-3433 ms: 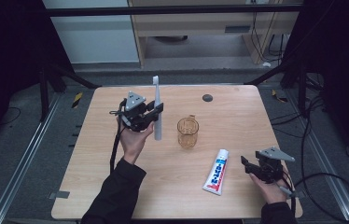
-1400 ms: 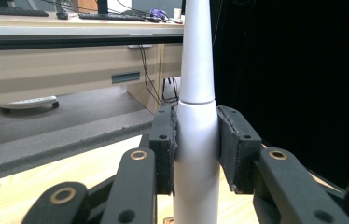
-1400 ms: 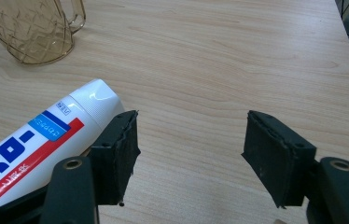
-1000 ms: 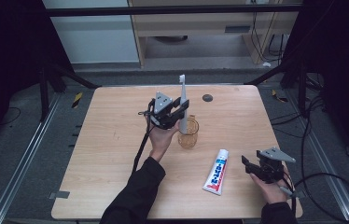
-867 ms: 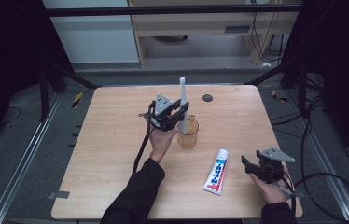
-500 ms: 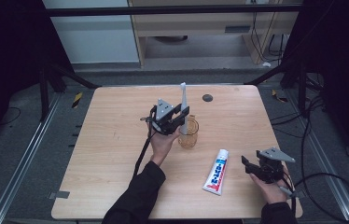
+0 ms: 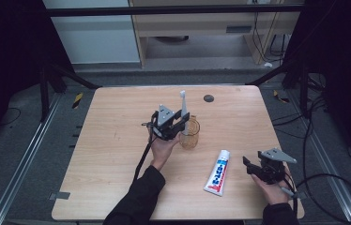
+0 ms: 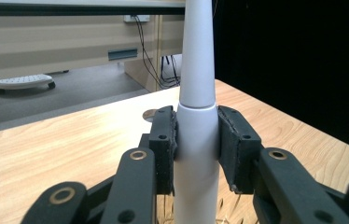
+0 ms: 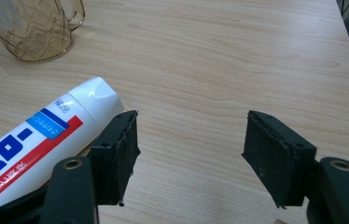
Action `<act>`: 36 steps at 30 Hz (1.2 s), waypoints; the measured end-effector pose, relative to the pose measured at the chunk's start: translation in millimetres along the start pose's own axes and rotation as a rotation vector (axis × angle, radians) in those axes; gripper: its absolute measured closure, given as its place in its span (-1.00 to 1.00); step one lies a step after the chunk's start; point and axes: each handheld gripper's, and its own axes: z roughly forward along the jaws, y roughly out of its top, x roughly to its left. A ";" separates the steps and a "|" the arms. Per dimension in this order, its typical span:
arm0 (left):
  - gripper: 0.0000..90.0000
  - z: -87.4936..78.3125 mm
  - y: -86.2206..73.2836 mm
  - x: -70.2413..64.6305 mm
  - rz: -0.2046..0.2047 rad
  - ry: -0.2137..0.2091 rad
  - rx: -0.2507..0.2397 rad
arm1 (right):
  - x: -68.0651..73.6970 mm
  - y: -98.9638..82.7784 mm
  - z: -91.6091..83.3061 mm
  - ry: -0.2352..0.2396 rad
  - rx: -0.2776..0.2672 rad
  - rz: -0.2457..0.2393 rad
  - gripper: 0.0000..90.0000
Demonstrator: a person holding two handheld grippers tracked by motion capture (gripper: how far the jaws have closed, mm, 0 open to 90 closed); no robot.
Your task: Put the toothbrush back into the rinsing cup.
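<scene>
an electric toothbrush [image 8: 197,140] is clamped upright between the fingers [image 8: 163,149] of the left gripper [image 7: 171,125], the pads pressing on both sides of its white handle just below the seam where the narrower neck begins. in the high view the toothbrush [image 7: 183,112] is seen standing over the near-left edge of an amber glass mug [image 7: 191,134], its head pointing up above the gripper; whether its lower end is already inside the mug cannot be told. the mug is placed near the middle of the wooden counter [image 7: 112,154], and the left hand [image 7: 163,149] is held just beside it. a toothpaste tube [image 7: 217,172] is laid flat on the counter to the right of the mug and nearer the person, with its white cap end toward the mug. the right gripper [image 7: 263,168] is rested low at the front right of the counter, just beside the tube. in the right gripper view its fingers [image 9: 116,156] are spread wide apart with only bare wood between them, and the tube [image 9: 46,140] is seen just outside one of them. a small dark disc [image 7: 208,98] is set near the far edge of the counter.
</scene>
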 end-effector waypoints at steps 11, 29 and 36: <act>0.50 0.6 -8.7 -1.3 0.023 -0.001 0.022 | -0.1 0.0 0.0 -0.001 0.000 0.001 -0.22; 0.50 -2.5 -17.4 -1.5 0.040 -0.001 0.046 | 0.3 0.0 0.4 -0.002 0.000 -0.005 -0.22; 0.41 -3.9 -18.5 -1.0 0.039 -0.002 0.055 | 0.3 0.0 0.6 -0.003 0.001 -0.007 -0.23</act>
